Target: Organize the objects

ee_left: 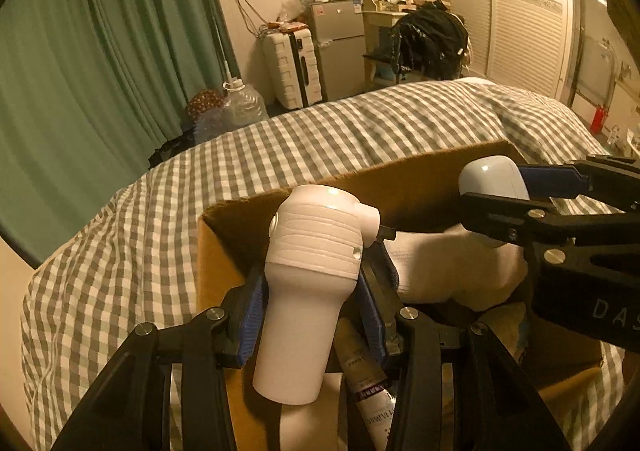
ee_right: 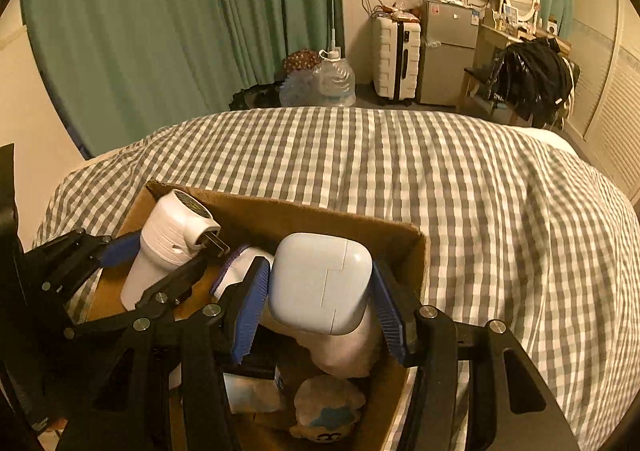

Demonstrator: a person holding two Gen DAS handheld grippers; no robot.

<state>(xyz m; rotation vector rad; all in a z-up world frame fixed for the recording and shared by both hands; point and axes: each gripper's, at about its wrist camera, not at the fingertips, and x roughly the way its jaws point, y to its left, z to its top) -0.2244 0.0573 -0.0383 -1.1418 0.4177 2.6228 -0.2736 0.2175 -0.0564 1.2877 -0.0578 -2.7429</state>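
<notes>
Hovering over the cardboard box [ee_right: 404,247] on the bed [ee_right: 460,187], the left gripper [ee_left: 312,291] pinches a white plug-in device [ee_left: 308,275] while the right gripper [ee_right: 320,291] clamps a white power adapter [ee_right: 320,283], apparently so both can be dropped inside together.

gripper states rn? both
Left gripper: closed on the white plug-in device.
Right gripper: closed on the white power adapter.

Lighting is dim, warm yellow; small glare spots mark the plug [ee_left: 316,239]. Fisheye bends and darkens edges.
</notes>
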